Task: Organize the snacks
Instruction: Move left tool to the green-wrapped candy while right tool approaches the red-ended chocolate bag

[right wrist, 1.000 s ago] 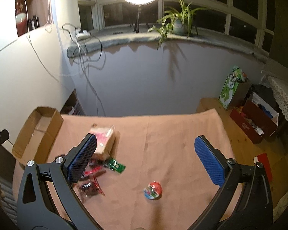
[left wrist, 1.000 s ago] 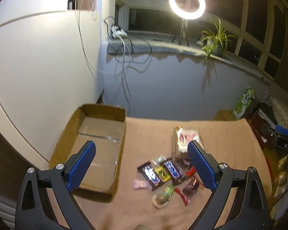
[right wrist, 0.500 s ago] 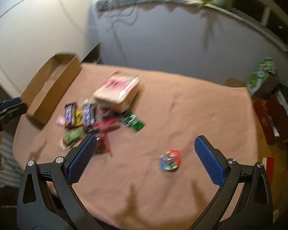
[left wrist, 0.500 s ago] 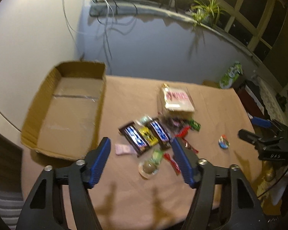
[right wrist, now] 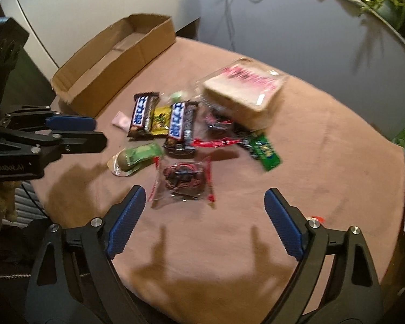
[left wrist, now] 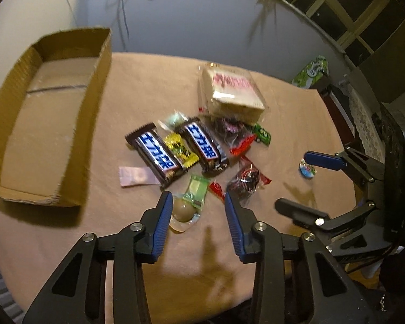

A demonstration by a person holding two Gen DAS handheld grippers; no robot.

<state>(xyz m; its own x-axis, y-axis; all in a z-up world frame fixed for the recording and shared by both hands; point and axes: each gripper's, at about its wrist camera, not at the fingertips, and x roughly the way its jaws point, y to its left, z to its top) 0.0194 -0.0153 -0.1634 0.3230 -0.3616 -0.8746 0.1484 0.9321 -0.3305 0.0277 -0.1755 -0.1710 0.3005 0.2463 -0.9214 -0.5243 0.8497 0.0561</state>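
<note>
Our left gripper (left wrist: 198,205) is closing above the green candy pack (left wrist: 189,202), not touching. Our right gripper (right wrist: 205,208) is closing, empty. The snacks (right wrist: 179,124) look blurry beside the box (left wrist: 40,113).

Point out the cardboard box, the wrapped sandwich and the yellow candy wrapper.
cardboard box (left wrist: 40,124): left wrist view, on its bare inner floor.
wrapped sandwich (right wrist: 245,91): right wrist view, on the top face near the pink print.
yellow candy wrapper (left wrist: 179,149): left wrist view, mid-wrapper, between the two chocolate bars.
</note>
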